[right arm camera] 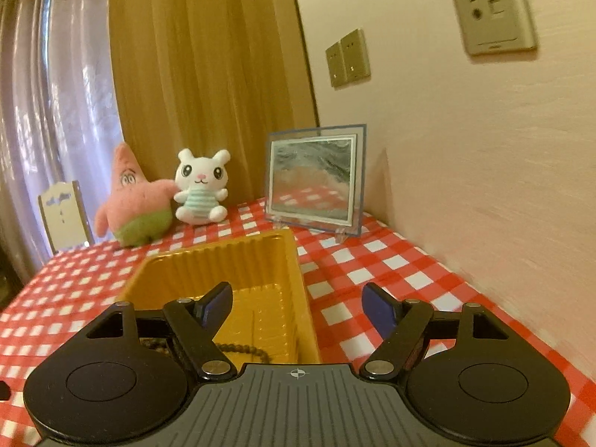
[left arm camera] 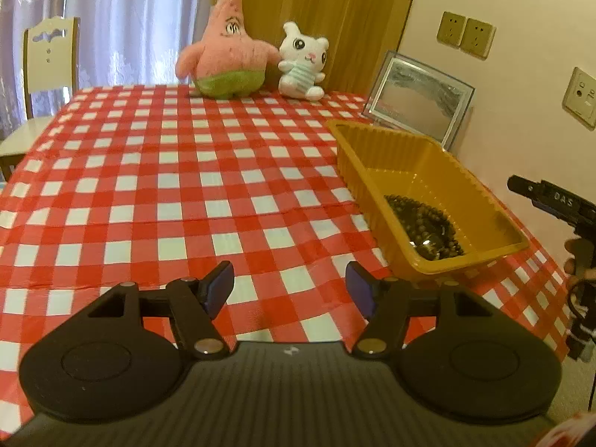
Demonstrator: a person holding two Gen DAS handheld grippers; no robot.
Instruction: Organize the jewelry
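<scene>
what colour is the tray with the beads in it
Golden yellow tray, with ribbed walls; the left wrist view shows it best.

A: In the right wrist view, how much of the dark bead strand (right arm camera: 238,349) shows?

B: Only a short run in the yellow tray (right arm camera: 208,260); the rest lies hidden behind the right gripper (right arm camera: 298,307).

A: And from the left wrist?

B: The beads (left arm camera: 424,223) sit heaped in the tray's near corner, too small to tell single pieces apart. The chair (left arm camera: 50,59) is cut off at the left edge.
</scene>
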